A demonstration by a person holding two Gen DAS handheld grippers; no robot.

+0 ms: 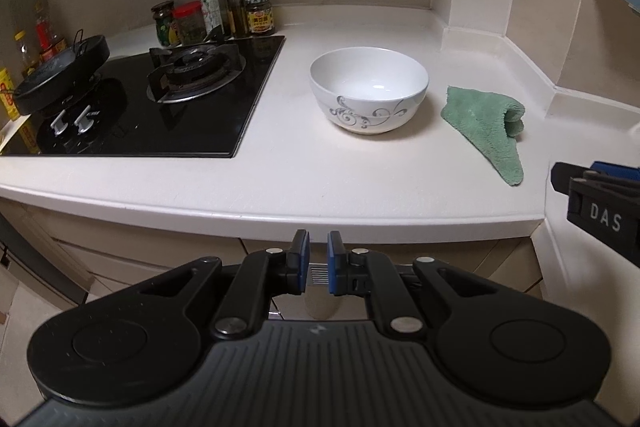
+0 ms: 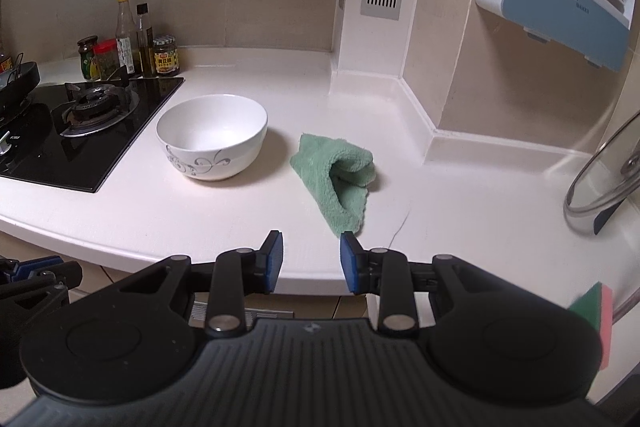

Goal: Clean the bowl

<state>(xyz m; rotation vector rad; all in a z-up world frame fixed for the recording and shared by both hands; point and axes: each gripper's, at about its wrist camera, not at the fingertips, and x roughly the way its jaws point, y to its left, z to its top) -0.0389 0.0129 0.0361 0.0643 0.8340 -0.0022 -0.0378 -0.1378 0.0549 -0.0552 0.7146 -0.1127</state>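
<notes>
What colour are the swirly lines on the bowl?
Grey swirls on the white bowl, clearest in the left wrist view.

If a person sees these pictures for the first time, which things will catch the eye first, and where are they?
The eye falls first on the white bowl with grey swirls, which stands upright on the pale counter just right of the black gas hob. Beside it, on its right and apart from it, lies a folded green cloth. Both grippers hang before the counter edge and hold nothing: the right gripper has its jaws wide, the left gripper only a narrow gap.
</notes>
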